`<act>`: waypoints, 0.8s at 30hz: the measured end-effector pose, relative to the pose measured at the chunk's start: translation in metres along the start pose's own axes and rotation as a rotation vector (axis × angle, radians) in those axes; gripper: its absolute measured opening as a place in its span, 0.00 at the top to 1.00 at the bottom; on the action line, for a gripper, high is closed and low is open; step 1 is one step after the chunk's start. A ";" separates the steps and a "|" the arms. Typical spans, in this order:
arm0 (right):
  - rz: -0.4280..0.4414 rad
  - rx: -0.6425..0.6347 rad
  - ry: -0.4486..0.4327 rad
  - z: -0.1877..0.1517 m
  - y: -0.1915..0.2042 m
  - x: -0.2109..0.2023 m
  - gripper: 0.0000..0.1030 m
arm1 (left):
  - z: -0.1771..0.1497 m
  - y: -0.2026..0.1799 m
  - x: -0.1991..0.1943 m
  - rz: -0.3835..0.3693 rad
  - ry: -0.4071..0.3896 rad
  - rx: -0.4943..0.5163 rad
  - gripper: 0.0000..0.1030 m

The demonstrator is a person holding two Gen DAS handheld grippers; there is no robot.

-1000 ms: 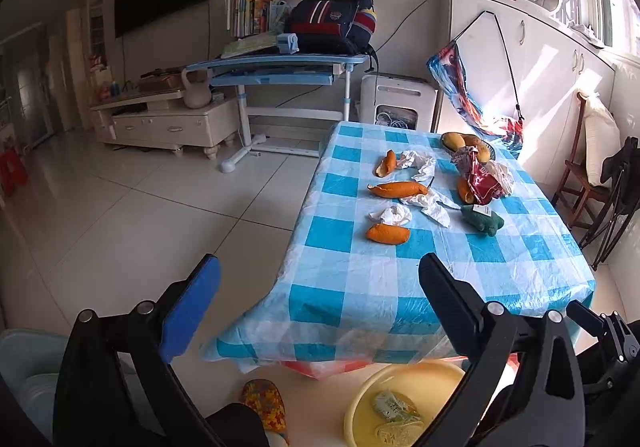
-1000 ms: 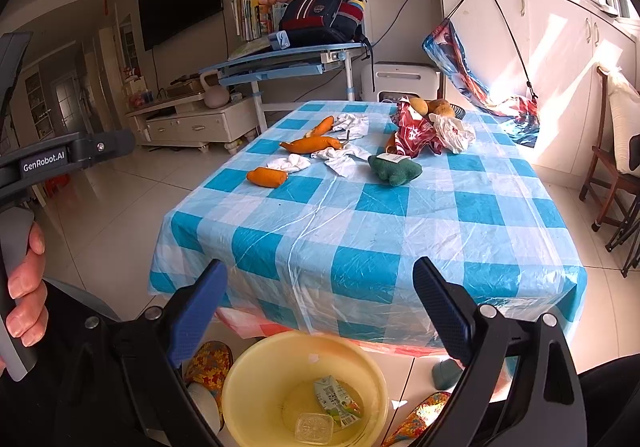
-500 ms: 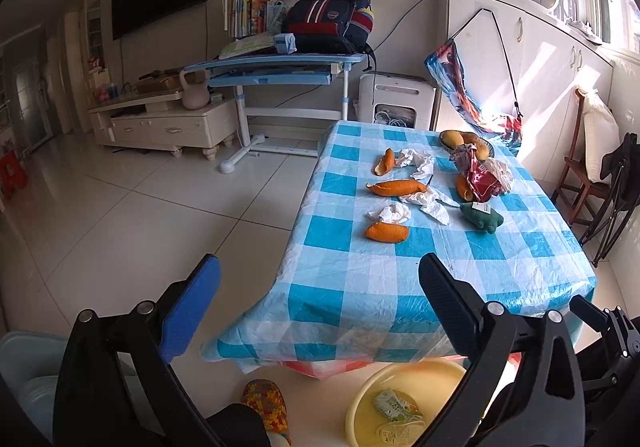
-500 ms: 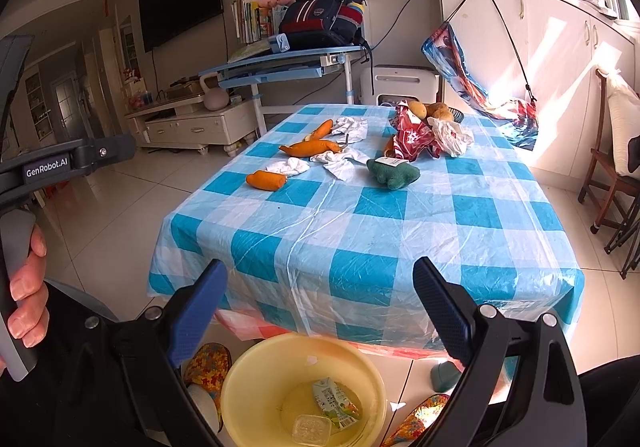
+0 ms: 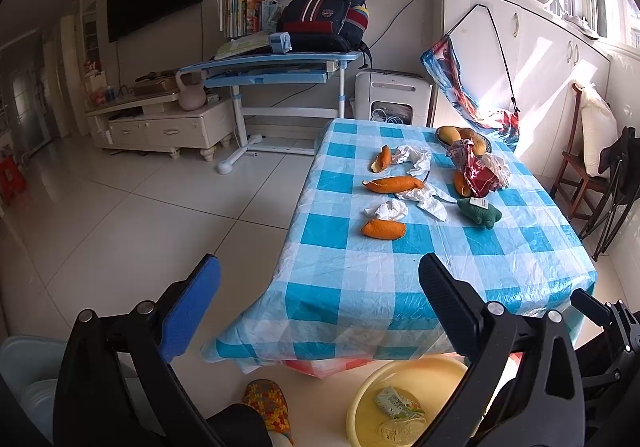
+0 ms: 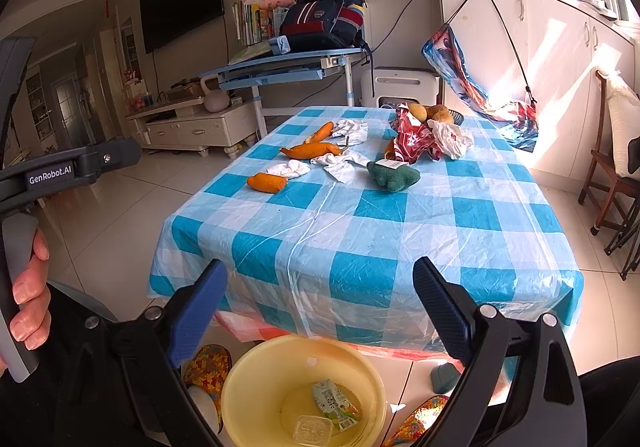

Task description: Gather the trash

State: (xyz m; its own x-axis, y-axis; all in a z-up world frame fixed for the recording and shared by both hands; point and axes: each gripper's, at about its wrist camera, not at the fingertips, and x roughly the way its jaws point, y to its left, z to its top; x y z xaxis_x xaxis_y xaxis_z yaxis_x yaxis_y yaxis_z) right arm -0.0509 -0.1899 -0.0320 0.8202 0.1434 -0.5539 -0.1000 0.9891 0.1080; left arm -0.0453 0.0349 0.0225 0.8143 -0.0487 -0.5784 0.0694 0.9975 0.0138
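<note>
Orange peels (image 5: 383, 228) (image 6: 267, 181) and crumpled white tissues (image 5: 386, 209) (image 6: 289, 168) lie scattered on the blue-checked table (image 5: 360, 287) (image 6: 360, 231). A red wrapper (image 5: 474, 171) (image 6: 412, 139) and a white plastic bag (image 6: 452, 137) sit farther back. On the floor below the table's near edge stands a yellow basin (image 5: 362, 407) (image 6: 244, 387) holding a small carton (image 6: 334, 401) and a clear lid. My left gripper (image 5: 316, 305) and right gripper (image 6: 320, 305) both hang open and empty, short of the table, above the basin.
A green plush toy (image 5: 480, 211) (image 6: 394, 175) and a bowl of potatoes (image 5: 460, 135) are on the table. Patterned slippers (image 6: 208, 365) lie by the basin. A wooden chair (image 6: 612, 175) stands right, a blue desk (image 5: 280, 67) behind, tiled floor left.
Both views have shifted only slightly; the table looks a little closer. Both grippers stay open and empty.
</note>
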 end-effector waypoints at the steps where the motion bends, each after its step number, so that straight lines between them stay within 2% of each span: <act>1: 0.000 0.000 0.000 0.000 0.000 0.000 0.13 | 0.000 0.000 0.000 0.000 0.000 0.000 0.07; 24: 0.003 -0.008 -0.003 0.004 0.002 0.000 0.13 | 0.000 -0.003 0.000 -0.002 0.001 0.002 0.07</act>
State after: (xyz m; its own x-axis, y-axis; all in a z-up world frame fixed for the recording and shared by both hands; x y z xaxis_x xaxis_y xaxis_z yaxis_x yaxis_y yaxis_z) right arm -0.0489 -0.1877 -0.0287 0.8214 0.1462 -0.5512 -0.1067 0.9889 0.1032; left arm -0.0457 0.0317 0.0222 0.8138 -0.0505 -0.5790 0.0721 0.9973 0.0143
